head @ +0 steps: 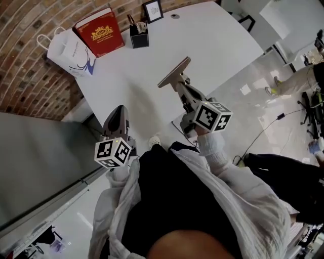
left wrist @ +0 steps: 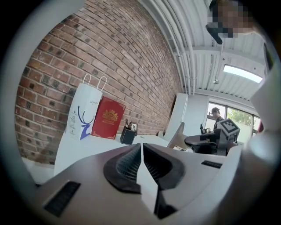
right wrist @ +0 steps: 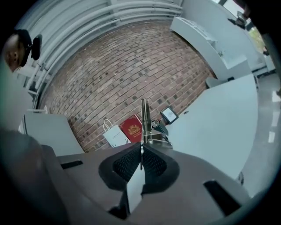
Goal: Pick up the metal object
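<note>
The metal object (head: 173,73) is a flat, thin plate on a small base. It hangs in the air over the white table (head: 212,40), with my right gripper (head: 178,87) shut on its lower end. In the right gripper view the plate (right wrist: 144,116) stands edge-on, straight up out of the closed pads (right wrist: 151,163). My left gripper (head: 117,112) is lower and to the left, at the table's near edge. Its jaws meet with nothing between them (left wrist: 141,148). From the left gripper view the plate (left wrist: 176,135) shows at the right, beside the right gripper's marker cube (left wrist: 228,127).
At the table's far end stand a red box (head: 101,31), a white paper bag (head: 68,50), a black pen holder (head: 139,36) and a small framed picture (head: 153,10), all against a brick wall (head: 25,60). A grey panel (head: 40,157) lies left. Cables cross the floor (head: 268,126) on the right.
</note>
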Action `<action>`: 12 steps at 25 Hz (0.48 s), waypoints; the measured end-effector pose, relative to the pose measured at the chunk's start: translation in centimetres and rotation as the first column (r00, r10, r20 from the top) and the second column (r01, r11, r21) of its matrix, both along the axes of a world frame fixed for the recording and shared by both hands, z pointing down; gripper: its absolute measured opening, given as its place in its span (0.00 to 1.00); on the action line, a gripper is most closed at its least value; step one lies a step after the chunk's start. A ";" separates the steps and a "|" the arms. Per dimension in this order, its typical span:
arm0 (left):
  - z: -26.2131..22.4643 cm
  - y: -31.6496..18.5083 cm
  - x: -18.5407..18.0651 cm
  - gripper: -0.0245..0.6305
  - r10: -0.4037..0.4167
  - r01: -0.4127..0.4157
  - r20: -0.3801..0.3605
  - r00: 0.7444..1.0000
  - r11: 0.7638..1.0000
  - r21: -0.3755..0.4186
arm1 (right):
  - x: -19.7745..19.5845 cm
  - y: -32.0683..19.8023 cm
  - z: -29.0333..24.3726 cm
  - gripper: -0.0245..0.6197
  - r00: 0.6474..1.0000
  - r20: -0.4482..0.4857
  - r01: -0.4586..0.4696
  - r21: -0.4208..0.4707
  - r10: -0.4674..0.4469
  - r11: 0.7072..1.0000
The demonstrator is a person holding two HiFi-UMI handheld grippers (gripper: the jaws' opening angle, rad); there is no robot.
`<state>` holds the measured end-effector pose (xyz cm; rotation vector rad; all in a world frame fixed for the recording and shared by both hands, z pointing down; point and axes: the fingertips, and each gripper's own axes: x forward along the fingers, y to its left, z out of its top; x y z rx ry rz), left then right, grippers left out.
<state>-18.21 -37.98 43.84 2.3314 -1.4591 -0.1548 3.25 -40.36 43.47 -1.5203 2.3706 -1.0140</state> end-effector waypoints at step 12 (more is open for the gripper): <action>-2.2 3.2 5.9 0.08 0.006 -0.006 0.022 1.000 1.000 0.012 | 4.8 4.5 -1.6 0.05 0.920 -0.388 0.112 0.123 -0.056 0.986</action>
